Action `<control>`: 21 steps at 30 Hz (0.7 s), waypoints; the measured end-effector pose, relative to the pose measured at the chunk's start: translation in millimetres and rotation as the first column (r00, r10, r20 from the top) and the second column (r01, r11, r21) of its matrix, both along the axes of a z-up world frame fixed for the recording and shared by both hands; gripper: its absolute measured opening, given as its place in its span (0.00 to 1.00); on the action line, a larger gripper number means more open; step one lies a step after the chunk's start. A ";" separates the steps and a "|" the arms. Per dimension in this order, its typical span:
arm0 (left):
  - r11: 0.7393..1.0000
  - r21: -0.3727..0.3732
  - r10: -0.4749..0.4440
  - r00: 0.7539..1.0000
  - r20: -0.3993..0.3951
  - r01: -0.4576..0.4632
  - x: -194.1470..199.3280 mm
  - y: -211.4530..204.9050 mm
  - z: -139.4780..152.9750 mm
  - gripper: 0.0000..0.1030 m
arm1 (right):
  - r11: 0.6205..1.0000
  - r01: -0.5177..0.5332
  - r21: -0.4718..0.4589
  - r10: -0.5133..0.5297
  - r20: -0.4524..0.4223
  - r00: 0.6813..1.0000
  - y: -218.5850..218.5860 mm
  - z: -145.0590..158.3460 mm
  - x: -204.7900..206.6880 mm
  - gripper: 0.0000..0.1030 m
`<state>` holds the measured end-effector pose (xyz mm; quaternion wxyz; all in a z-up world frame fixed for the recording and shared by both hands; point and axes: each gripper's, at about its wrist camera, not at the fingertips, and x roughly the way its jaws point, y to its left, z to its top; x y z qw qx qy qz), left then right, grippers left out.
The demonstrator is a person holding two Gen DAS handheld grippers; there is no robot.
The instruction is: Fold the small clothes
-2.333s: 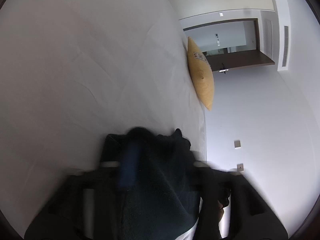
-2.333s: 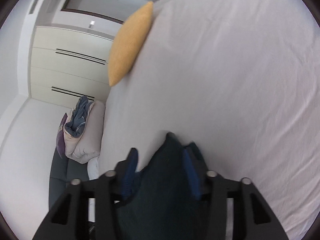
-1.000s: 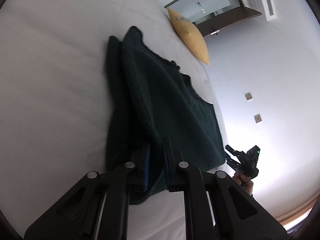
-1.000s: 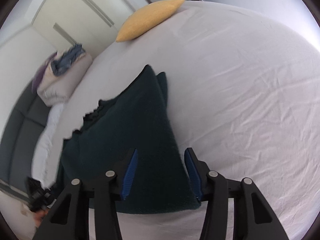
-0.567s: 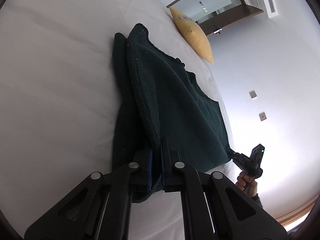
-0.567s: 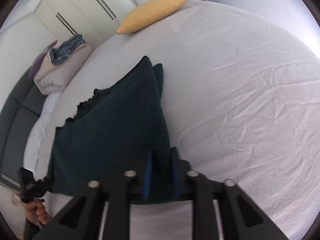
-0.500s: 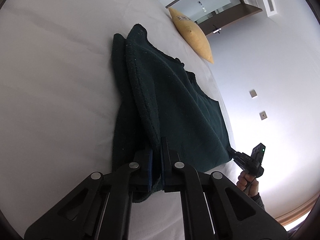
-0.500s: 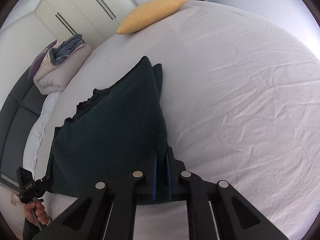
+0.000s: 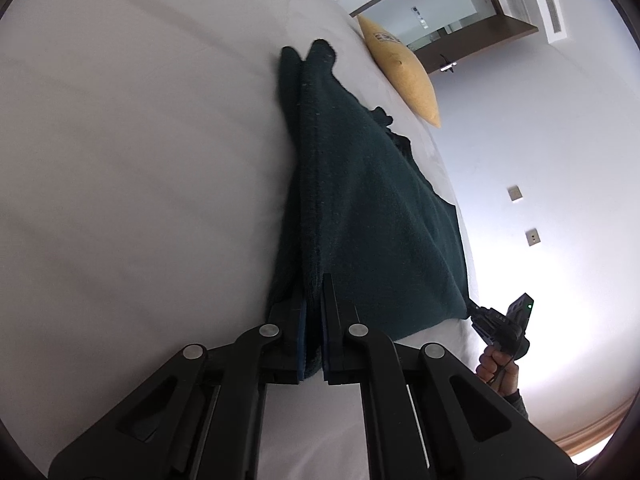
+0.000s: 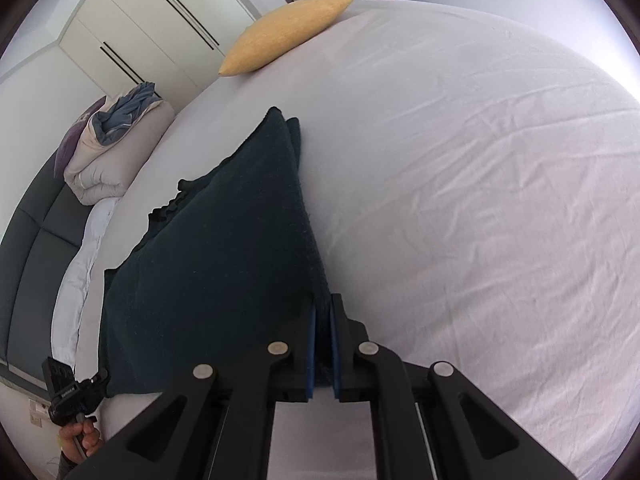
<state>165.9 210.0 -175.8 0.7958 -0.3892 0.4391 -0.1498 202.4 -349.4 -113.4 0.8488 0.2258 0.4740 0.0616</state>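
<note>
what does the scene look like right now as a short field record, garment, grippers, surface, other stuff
garment: dark green fleece garment, lying on the bed, near edge pinched at both corners
left gripper: shut on the garment's near corner
right gripper: shut on the other near corner
surface: white bed sheet, lightly wrinkled
other: yellow cushion at the far edge; folded bedding pile beside the bed

2 tools (image 9: 311, 320), 1 dark green garment (image 10: 224, 248), 1 yellow cushion (image 10: 284, 34), 1 bedding pile (image 10: 112, 148).

The left gripper (image 9: 312, 312) pinches the near edge of a dark green garment (image 9: 360, 200) lying on the white bed (image 9: 140, 160); a yellow pillow (image 9: 404, 72) sits far right.
</note>
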 end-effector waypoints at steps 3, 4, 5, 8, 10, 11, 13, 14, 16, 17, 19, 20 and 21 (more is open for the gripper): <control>1.000 -0.007 0.005 1.000 0.000 -0.005 -0.7 2.5 -2.0 0.04 | 1.000 0.012 0.026 -0.012 -0.006 1.000 -3.8 -4.4 -0.5 0.06; 1.000 -0.008 0.007 1.000 0.000 -0.007 0.1 3.0 -2.4 0.04 | 0.999 0.017 0.035 -0.017 -0.007 1.000 -4.9 -5.3 0.2 0.06; 1.000 -0.010 0.009 1.000 0.001 -0.009 0.6 3.5 -3.0 0.04 | 0.999 0.017 0.038 -0.017 -0.009 1.000 -5.0 -5.6 1.1 0.06; 1.000 -0.011 0.015 1.000 0.006 -0.014 0.5 3.9 -4.8 0.04 | 0.999 0.009 0.035 -0.009 -0.010 1.000 -4.4 -5.5 2.7 0.06; 1.000 -0.007 0.018 1.000 0.008 -0.018 0.2 3.7 -4.9 0.04 | 0.999 0.012 0.047 -0.012 -0.009 1.000 -5.9 -6.2 1.9 0.06; 1.000 -0.004 0.018 1.000 0.008 -0.018 0.0 3.9 -5.2 0.04 | 0.999 0.015 0.051 -0.015 -0.008 1.000 -6.1 -6.2 1.0 0.07; 1.000 -0.006 0.021 1.000 0.006 -0.021 0.0 4.4 -5.4 0.04 | 0.999 0.016 0.045 -0.016 -0.008 1.000 -4.7 -4.9 -1.3 0.07; 1.000 -0.009 0.020 1.000 0.004 -0.020 0.6 5.1 -6.3 0.04 | 0.999 0.016 0.035 -0.016 -0.008 1.000 -2.6 -2.9 -2.7 0.07; 0.999 -0.027 0.023 1.000 -0.001 -0.023 2.1 7.4 -8.1 0.04 | 1.000 0.011 0.020 -0.010 -0.008 1.000 -0.6 -1.4 -3.7 0.07; 0.999 -0.037 0.021 1.000 -0.005 -0.021 2.4 8.1 -9.3 0.04 | 1.000 0.013 0.022 -0.013 -0.008 1.000 -1.5 -2.5 -3.5 0.07; 0.998 -0.060 0.014 1.000 -0.010 -0.014 3.2 10.1 -10.8 0.04 | 0.998 0.015 0.055 -0.014 -0.011 1.000 -6.5 -7.0 -1.8 0.07; 0.998 -0.062 0.012 1.000 -0.014 -0.013 2.7 10.3 -10.3 0.05 | 0.997 0.019 0.074 -0.018 -0.011 1.000 -9.7 -8.3 -1.8 0.07; 0.998 -0.060 0.012 1.000 -0.015 -0.013 2.0 10.2 -9.3 0.05 | 0.996 0.022 0.088 -0.021 -0.011 1.000 -11.5 -8.5 -2.0 0.08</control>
